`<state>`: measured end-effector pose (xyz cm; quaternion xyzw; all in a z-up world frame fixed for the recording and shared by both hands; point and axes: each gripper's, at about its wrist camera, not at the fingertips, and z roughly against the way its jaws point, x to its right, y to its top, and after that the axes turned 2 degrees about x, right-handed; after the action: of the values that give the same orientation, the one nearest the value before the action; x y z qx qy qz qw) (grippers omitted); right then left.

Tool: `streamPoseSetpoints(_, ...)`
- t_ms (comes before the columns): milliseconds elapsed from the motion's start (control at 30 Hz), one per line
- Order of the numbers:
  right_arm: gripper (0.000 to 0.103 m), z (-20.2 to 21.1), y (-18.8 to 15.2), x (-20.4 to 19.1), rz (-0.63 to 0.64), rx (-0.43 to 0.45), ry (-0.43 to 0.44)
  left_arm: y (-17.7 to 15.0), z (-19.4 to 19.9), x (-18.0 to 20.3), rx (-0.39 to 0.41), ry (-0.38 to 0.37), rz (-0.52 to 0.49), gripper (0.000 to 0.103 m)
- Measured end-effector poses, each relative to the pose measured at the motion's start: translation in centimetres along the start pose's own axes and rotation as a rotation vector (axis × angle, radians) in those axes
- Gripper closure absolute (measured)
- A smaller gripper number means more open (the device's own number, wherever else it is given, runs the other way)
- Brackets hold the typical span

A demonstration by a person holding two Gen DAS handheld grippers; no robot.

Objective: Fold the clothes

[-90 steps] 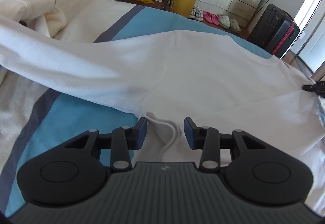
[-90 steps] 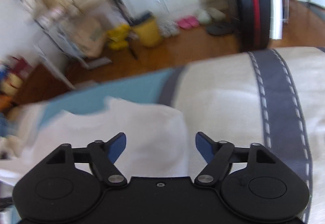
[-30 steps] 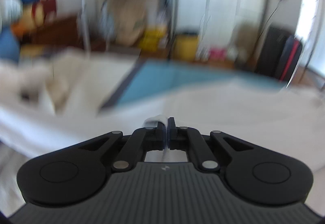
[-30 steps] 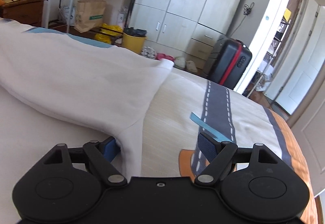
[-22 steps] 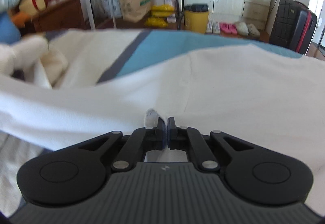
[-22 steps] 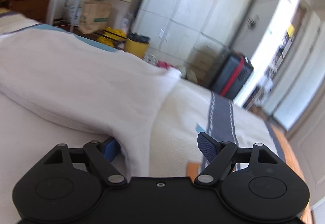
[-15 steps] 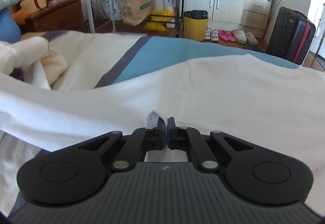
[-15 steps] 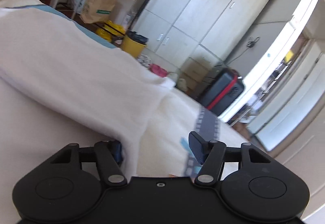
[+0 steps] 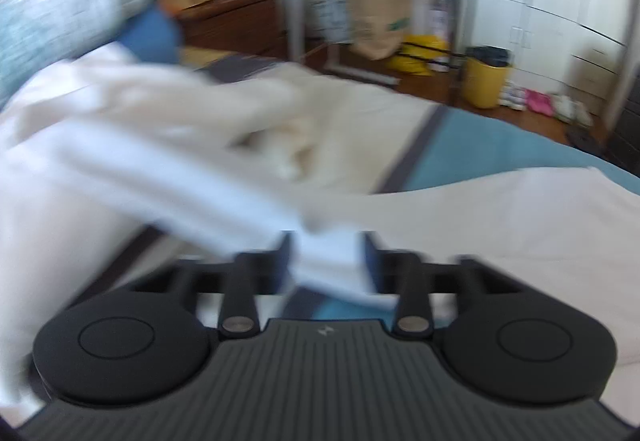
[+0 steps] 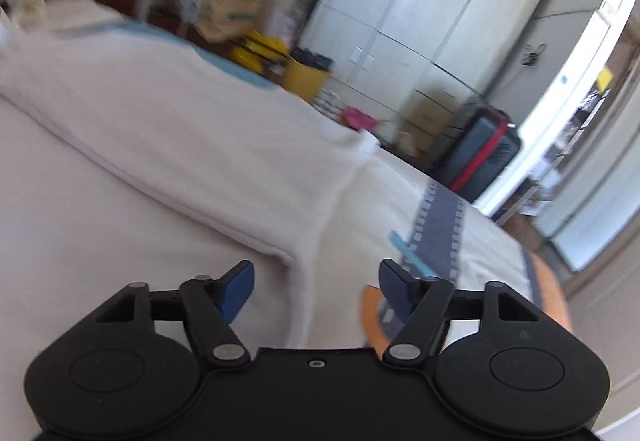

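A white hooded sweatshirt (image 9: 500, 225) lies spread on the bed. In the blurred left wrist view my left gripper (image 9: 326, 261) stands open, with a band of the white fabric (image 9: 328, 265) lying loose between its blue pads. In the right wrist view the sweatshirt (image 10: 180, 145) fills the left half, folded over itself with an edge running toward me. My right gripper (image 10: 316, 285) is open, and the fabric's edge lies between its fingers, touching neither pad.
The bed cover has a blue panel (image 9: 480, 149), a dark patterned stripe (image 10: 436, 225) and an orange patch (image 10: 372, 305). A cream blanket (image 9: 280, 145) and pillows (image 9: 80, 13) lie at the far left. A yellow bin (image 9: 486, 81), wardrobe (image 10: 420, 21) and black suitcase (image 10: 480, 157) stand beyond the bed.
My left gripper has opened and let go of the fabric, and its view has swung left toward the pillows. My right gripper has opened wider, its left pad now clear of the fabric.
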<state>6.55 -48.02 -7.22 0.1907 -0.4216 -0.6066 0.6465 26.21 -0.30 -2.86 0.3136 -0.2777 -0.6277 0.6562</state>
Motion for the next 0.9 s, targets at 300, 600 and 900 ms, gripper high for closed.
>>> streamPoseSetpoints(300,0.026,1.5,3.2,-6.2,-0.244,0.070,0.379,0.1,1.9,-12.8,0.076,-0.052,0.391,0.050)
streamPoseSetpoints(600,0.025,2.7,3.5,-14.2,-0.115,0.019,0.470,0.6,-1.4,-11.2,0.055,-0.191,0.418,0.050)
streamPoseSetpoints(900,0.025,1.1,3.4,-12.0,-0.233,0.011,0.436,1.9,-5.1,-6.4,0.083,-0.022,0.342,0.098)
